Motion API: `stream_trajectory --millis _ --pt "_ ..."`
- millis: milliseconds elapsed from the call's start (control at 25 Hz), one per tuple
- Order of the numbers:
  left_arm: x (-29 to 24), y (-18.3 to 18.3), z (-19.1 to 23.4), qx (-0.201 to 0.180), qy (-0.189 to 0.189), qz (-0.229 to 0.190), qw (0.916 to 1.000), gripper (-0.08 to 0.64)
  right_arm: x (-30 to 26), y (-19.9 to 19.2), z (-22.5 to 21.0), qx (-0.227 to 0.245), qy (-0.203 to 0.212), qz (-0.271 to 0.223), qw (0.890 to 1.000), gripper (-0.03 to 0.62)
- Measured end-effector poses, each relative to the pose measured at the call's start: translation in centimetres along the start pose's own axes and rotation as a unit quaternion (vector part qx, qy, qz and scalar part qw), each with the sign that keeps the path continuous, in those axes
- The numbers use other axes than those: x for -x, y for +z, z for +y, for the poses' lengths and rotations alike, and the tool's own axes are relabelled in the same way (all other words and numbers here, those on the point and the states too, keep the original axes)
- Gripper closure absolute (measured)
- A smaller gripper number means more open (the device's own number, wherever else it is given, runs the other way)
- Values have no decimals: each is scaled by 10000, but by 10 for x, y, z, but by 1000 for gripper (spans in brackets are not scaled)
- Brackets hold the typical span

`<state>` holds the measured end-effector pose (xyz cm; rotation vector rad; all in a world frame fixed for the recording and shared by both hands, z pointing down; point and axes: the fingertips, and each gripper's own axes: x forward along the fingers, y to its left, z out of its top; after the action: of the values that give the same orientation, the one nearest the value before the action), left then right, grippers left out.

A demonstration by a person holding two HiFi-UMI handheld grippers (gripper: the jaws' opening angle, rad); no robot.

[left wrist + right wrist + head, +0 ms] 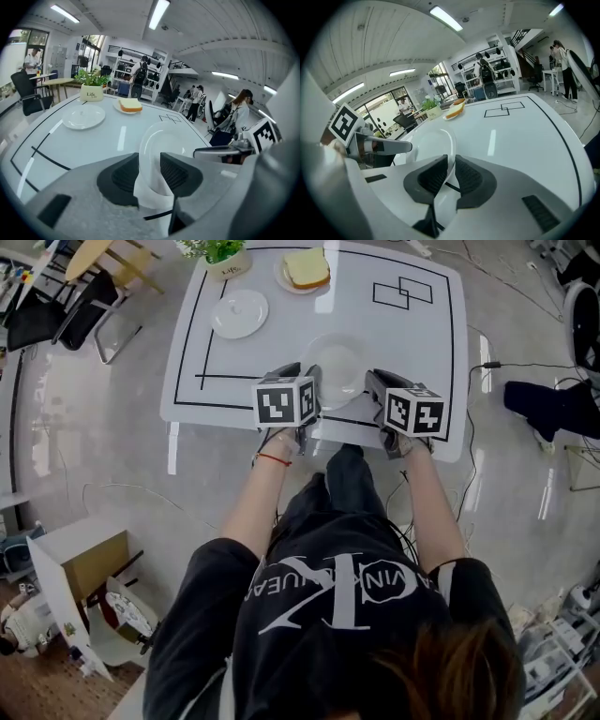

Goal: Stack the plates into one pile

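Note:
A clear plate (335, 365) is over the near part of the white table (422, 352), held from both sides. My left gripper (307, 382) has the plate's left rim (157, 140) between its pads, and the rim fills the wide gap. My right gripper (373, 383) is shut on the right rim (430, 140), with its pads close together on the thin edge. A second, white plate (239, 313) lies on the table farther back on the left, also seen in the left gripper view (83, 116).
A plate with a slice of bread (303, 271) and a potted plant (225, 259) stand at the table's far edge. Black lines mark the tabletop. Chairs stand beyond the table at the left, and a cardboard box (89, 563) lies on the floor near me.

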<state>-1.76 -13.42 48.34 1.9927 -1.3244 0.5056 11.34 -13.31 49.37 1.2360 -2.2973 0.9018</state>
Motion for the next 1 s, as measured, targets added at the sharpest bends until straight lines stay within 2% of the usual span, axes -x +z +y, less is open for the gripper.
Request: stream_trajectory --millis 120,440,760,1000 --pt "1 -10 13 148 76 115 9998 414 -12 -9 7 57 71 201 9998 540" --pt "-1 -28 30 218 166 448 9986 400 -30 -16 15 251 227 558 9979 535" --pt "-9 -41 32 -50 194 853 9962 388 -36 -22 14 677 173 883 9936 528" --pt "-13 -49 33 -40 205 895 9958 388 -37 -25 11 1156 6 968 9886 551"
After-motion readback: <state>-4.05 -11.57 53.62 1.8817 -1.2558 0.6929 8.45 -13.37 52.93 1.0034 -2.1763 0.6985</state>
